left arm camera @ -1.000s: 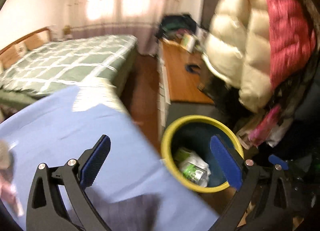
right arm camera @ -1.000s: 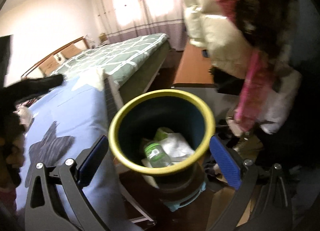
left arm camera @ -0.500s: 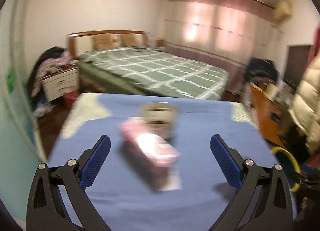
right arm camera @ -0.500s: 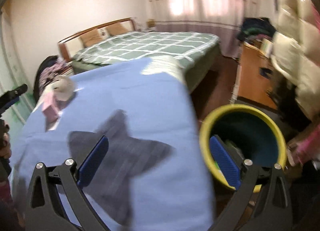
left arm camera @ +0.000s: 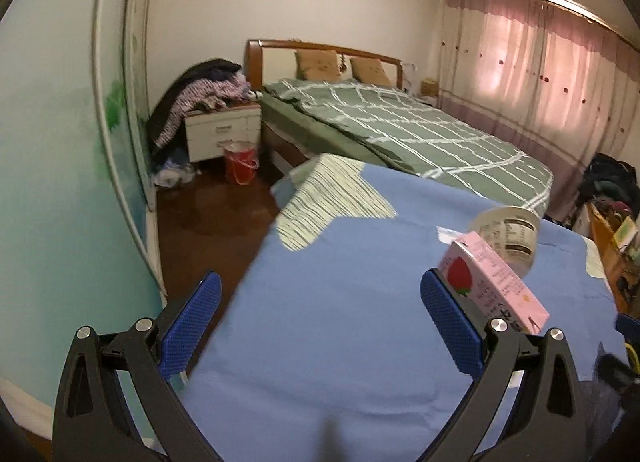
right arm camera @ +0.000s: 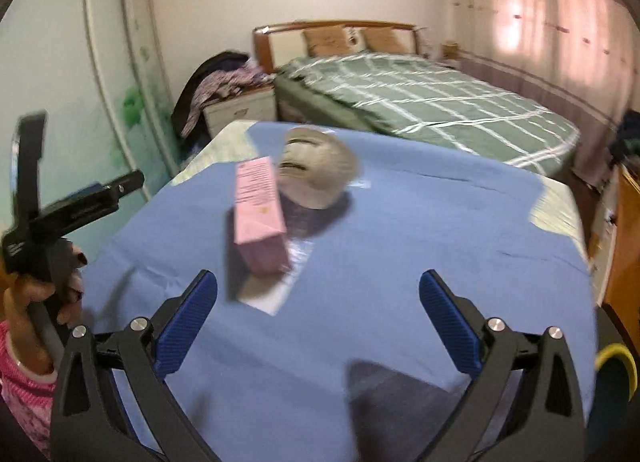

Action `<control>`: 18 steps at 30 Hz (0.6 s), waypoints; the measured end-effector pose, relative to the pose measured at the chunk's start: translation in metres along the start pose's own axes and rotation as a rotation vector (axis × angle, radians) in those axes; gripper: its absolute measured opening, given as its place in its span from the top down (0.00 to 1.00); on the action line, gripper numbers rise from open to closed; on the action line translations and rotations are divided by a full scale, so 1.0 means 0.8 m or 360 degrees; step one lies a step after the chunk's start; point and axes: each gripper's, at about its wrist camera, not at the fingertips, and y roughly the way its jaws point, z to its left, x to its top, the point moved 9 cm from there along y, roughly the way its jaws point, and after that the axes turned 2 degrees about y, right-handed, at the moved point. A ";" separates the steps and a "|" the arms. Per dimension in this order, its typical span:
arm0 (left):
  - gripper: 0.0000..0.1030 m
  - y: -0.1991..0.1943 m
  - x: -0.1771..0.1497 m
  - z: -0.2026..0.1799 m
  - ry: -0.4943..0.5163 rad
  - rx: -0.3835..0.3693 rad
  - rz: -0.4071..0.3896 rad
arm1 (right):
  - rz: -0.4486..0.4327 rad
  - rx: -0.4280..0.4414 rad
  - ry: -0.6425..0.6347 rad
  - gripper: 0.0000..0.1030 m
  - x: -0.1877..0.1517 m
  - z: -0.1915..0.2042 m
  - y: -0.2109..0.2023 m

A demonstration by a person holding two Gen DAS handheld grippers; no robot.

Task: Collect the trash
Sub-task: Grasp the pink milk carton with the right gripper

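Note:
A pink carton [right arm camera: 258, 217] lies on the blue-covered table [right arm camera: 420, 229], with a white paper cup [right arm camera: 316, 169] on its side just behind it and a flat clear wrapper [right arm camera: 276, 282] under it. In the left wrist view the carton [left arm camera: 496, 286] and cup [left arm camera: 508, 238] sit just right of the right finger. My left gripper [left arm camera: 320, 322] is open and empty over the table's left part. My right gripper [right arm camera: 320, 318] is open and empty, short of the carton. The yellow-rimmed bin [right arm camera: 616, 366] shows at the far right edge.
A green checked bed [left arm camera: 400, 129] stands behind the table. A white nightstand [left arm camera: 224, 133] piled with clothes and a red bucket [left arm camera: 240, 159] are at the back left. The left gripper's handle and hand [right arm camera: 48, 229] show at the right wrist view's left. A wooden desk [right arm camera: 624, 246] is at the right.
Both grippers have swung left from the bin to the table. The carton and cup now lie before the right gripper and right of the left one. Both stayed open.

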 end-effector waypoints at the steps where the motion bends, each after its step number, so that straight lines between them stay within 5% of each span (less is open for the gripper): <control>1: 0.05 -0.001 0.002 0.005 0.0000 0.0025 -0.0017 | 0.0021 0.0024 -0.0016 0.06 0.002 0.008 0.014; 10: 0.05 -0.013 0.003 0.010 -0.0057 0.0052 -0.0018 | 0.0121 0.0074 -0.0057 0.06 0.018 0.040 0.092; 18: 0.05 -0.010 0.003 0.003 -0.0055 0.0044 -0.0009 | 0.0186 0.0108 -0.0102 0.33 0.034 0.062 0.129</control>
